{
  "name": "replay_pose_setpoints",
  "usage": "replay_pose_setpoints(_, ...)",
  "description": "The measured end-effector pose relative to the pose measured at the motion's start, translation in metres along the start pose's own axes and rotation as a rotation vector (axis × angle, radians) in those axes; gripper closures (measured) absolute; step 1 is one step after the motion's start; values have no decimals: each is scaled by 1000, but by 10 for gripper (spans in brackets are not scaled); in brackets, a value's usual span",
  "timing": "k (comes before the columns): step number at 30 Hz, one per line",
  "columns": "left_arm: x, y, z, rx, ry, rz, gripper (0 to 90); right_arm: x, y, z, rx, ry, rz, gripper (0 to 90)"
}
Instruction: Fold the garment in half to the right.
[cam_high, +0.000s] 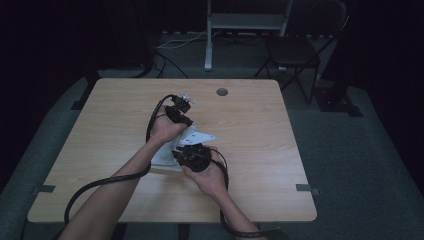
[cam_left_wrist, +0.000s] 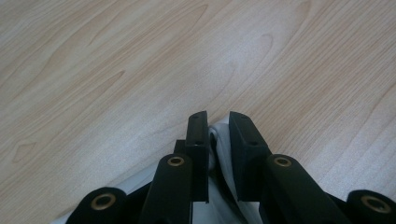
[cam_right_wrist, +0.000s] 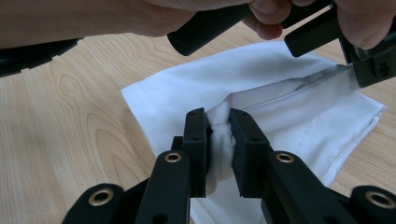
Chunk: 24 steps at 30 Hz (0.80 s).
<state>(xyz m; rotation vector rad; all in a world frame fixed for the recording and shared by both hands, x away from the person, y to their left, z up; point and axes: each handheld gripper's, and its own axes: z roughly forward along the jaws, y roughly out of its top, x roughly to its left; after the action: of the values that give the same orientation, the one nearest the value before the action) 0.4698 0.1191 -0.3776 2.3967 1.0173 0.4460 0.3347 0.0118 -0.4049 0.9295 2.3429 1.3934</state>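
A white cloth (cam_high: 161, 156) lies folded near the middle of the wooden table (cam_high: 110, 115), between the person's two hands. My left gripper (cam_high: 184, 121) is at the cloth's far edge. In the left gripper view its jaws (cam_left_wrist: 218, 119) are shut on a thin edge of the cloth (cam_left_wrist: 218, 140). My right gripper (cam_high: 189, 152) sits just nearer, and its jaws (cam_right_wrist: 218, 114) are shut on a bunched fold of the cloth (cam_right_wrist: 219, 135). In the right gripper view the fold runs taut up to the left gripper (cam_right_wrist: 373, 70) at the top right, while the lower layer of the cloth (cam_right_wrist: 187, 88) rests flat.
A round cable hole (cam_high: 222, 92) sits near the table's far edge. Behind the table stand a dark folding chair (cam_high: 295, 50) and a metal stand (cam_high: 245, 22) with cables on the floor. Cables trail from both grippers off the near edge (cam_high: 75, 200).
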Motion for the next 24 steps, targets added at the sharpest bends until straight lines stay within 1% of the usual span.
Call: replay_pose_setpoints(24,-7,0,7,-3,-8,2,783,-3,-6,-2,23,-1,-2,772)
